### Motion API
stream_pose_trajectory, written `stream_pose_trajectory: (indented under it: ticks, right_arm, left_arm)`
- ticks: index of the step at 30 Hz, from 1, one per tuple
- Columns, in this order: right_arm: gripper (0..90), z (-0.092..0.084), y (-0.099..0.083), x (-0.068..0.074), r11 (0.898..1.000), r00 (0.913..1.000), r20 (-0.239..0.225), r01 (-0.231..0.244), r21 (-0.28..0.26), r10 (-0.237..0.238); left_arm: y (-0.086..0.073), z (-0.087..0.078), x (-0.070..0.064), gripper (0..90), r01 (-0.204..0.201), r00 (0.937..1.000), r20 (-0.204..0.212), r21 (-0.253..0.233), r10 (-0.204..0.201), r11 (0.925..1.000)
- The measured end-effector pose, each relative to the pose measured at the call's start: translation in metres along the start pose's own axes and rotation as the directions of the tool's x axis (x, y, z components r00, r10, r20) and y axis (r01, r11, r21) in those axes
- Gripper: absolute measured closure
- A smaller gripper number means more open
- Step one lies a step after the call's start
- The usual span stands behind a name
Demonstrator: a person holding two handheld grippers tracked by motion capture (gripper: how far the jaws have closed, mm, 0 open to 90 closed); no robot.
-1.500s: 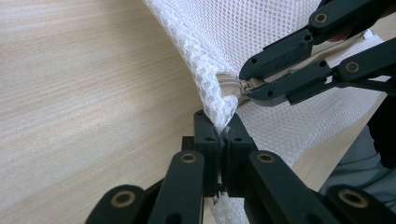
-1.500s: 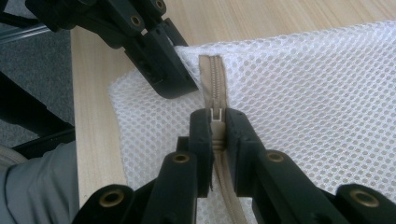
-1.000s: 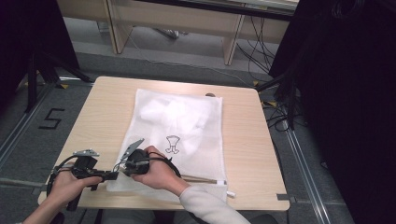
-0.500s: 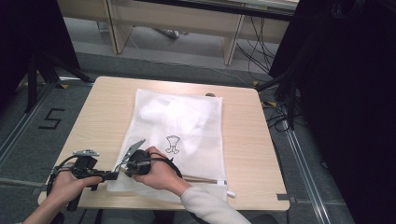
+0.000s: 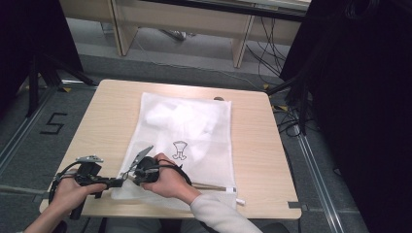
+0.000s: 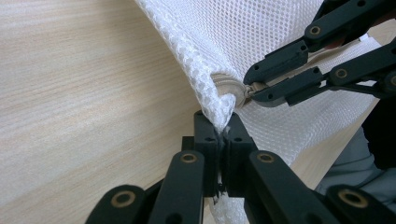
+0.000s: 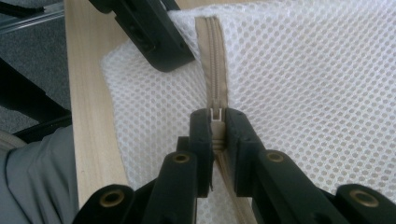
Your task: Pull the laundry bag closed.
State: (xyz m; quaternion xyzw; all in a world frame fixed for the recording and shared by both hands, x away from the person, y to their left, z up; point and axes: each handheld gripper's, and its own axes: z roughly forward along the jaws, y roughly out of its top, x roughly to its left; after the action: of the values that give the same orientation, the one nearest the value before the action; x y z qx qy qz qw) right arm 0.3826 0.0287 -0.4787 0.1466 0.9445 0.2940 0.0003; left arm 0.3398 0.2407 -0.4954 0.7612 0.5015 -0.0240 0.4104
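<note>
Across the last second almost nothing has shifted in the high view: your two hands sit in the same spot at the lower left of the frame, and the white mesh laundry bag (image 5: 187, 141) lies flat in the middle of the light wooden tabletop (image 5: 104, 114) as before. Judged from that, the zip has not yet travelled; you are likely still setting the grip before the pull. Your left gripper (image 6: 223, 135) is clenched on the near corner of the bag, the mesh bunched and lifted between its jaws at lower centre of the left gripper view. Your right gripper (image 7: 216, 128) is closed on the small metal zip slider (image 7: 215, 115), pinched at mid-frame in the right gripper view, with the beige zip tape (image 7: 212, 56) running up from it, teeth meshed. The two grippers stand just beside each other, right jaws pointing towards the left ones. In the high view your left hand (image 5: 73, 191) is low at the table edge; your right hand (image 5: 170, 182) rests on the bag's near hem, its sleeve coming in from the bottom edge.
</note>
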Motion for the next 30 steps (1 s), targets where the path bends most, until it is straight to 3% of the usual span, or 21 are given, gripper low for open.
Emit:
stream_pose_trajectory:
  ticks: [4,8,10,12,15,25,27,28,30]
  right_arm:
    - [82.6,0.001,-0.002,-0.002,1.0,0.9998,0.004,0.021,-0.001,-0.021]
    - [82.6,0.001,-0.003,-0.002,1.0,0.9998,0.004,0.017,0.003,-0.017]
    - [82.6,0.0,-0.004,-0.001,1.0,0.9999,-0.002,-0.014,0.009,0.014]
    - [82.6,0.0,-0.004,-0.002,1.0,0.9999,0.003,0.016,0.011,-0.016]
    - [82.6,-0.001,-0.005,-0.002,1.0,1.0,0.004,-0.005,0.017,0.005]
    - [82.6,-0.001,-0.01,-0.003,0.999,1.0,0.002,0.007,0.032,-0.007]
    - [82.6,-0.001,-0.011,-0.004,0.999,1.0,-0.002,0.003,0.032,-0.003]
    - [82.6,-0.001,-0.011,-0.004,0.999,1.0,-0.002,0.003,0.032,-0.003]
    - [82.6,-0.002,-0.011,-0.003,0.999,1.0,0.005,-0.004,0.033,0.004]
  left_arm:
    - [0.0,0.0,0.0,86.5,-0.002,1.0,-0.004,0.001,0.002,1.0]
    - [0.001,-0.001,0.0,86.5,-0.015,0.9998,-0.008,0.025,0.016,0.9996]
    - [0.0,0.0,-0.001,86.4,-0.014,0.9998,-0.014,0.006,0.014,0.9999]
    - [0.0,0.0,-0.001,86.5,-0.013,0.9997,-0.02,0.008,0.013,0.9999]
    - [0.001,-0.001,0.0,86.5,-0.016,0.9997,-0.017,0.022,0.016,0.9996]
    - [0.0,0.001,0.0,86.3,-0.017,0.9994,-0.029,0.008,0.017,0.9998]
    - [0.001,0.0,0.0,86.4,-0.028,0.9991,-0.03,0.032,0.029,0.9991]
    - [0.0,0.002,-0.001,86.4,-0.026,0.9991,-0.033,0.008,0.026,0.9996]
    - [0.0,0.001,-0.001,86.3,-0.027,0.9991,-0.033,0.011,0.027,0.9996]
